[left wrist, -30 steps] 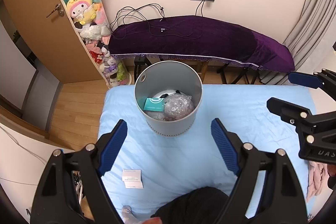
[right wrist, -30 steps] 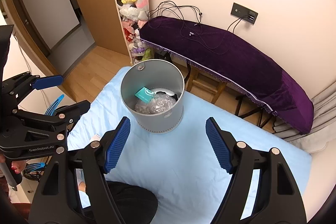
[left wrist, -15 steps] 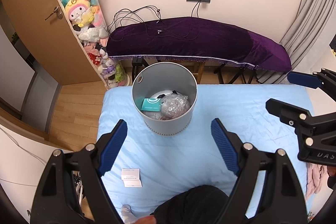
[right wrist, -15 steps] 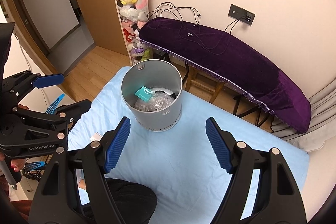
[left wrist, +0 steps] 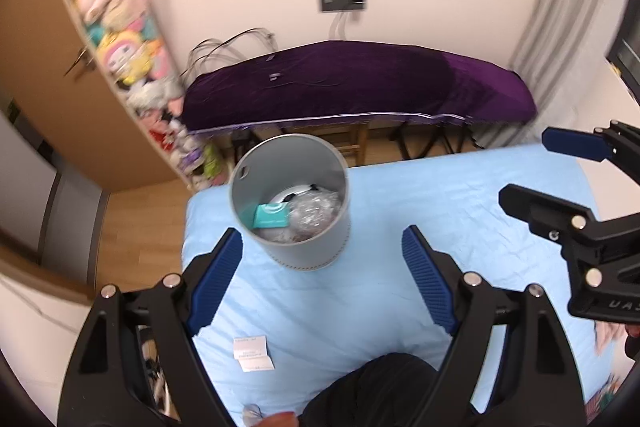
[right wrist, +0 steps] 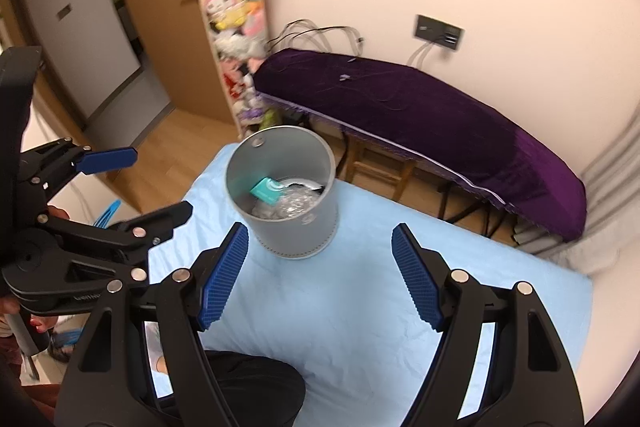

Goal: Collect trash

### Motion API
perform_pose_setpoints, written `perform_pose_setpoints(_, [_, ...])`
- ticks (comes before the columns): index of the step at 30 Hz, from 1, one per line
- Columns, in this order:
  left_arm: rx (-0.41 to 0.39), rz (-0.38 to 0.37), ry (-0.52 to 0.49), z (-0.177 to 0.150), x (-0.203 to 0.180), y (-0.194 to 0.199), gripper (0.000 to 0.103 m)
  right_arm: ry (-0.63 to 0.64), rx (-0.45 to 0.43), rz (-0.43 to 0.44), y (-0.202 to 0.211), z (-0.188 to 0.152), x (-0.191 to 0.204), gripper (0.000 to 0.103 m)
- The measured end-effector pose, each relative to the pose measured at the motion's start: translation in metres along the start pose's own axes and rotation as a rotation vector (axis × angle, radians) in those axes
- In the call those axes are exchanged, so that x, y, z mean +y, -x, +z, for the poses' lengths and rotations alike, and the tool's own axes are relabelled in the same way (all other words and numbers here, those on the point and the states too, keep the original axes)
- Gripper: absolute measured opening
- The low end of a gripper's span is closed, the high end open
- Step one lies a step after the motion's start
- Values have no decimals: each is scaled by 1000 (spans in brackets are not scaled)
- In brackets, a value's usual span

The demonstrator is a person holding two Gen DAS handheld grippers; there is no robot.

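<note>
A grey round bin (left wrist: 304, 251) stands on the light blue bed (left wrist: 360, 291); it also shows in the right wrist view (right wrist: 300, 231). Inside lie a teal packet (left wrist: 271, 217), crumpled clear plastic (left wrist: 316, 215) and something white. A white paper slip (left wrist: 253, 353) lies on the bed near the front left edge. My left gripper (left wrist: 322, 279) is open and empty, held above the bed short of the bin. My right gripper (right wrist: 318, 275) is open and empty, also short of the bin.
A purple-covered bench (left wrist: 360, 95) with cables runs along the far wall beyond the bed. A shelf of plush toys (left wrist: 132, 51) and a wooden door stand at the left. A person's dark-clothed knee (left wrist: 376, 391) is at the bed's front edge.
Both grippers have lifted and tilted upward, so the bin sits lower and more wall shows. The view is blurred by motion. Both stay open and empty.
</note>
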State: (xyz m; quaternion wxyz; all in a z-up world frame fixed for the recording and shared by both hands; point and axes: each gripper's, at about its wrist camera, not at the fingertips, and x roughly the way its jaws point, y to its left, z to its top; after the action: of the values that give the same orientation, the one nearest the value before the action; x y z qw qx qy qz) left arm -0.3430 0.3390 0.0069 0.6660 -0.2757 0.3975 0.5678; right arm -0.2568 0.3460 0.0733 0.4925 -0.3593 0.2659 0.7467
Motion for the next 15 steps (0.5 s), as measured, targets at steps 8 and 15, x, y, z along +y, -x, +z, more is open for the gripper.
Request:
perform_pose_setpoints(8, [-33, -129, -241, 11, -86, 6, 82, -182, -40, -188, 51, -57, -55, 72])
perform_pose_setpoints(15, [-66, -296, -504, -5, -185, 27, 82, -410, -54, -386, 112, -139, -103, 72])
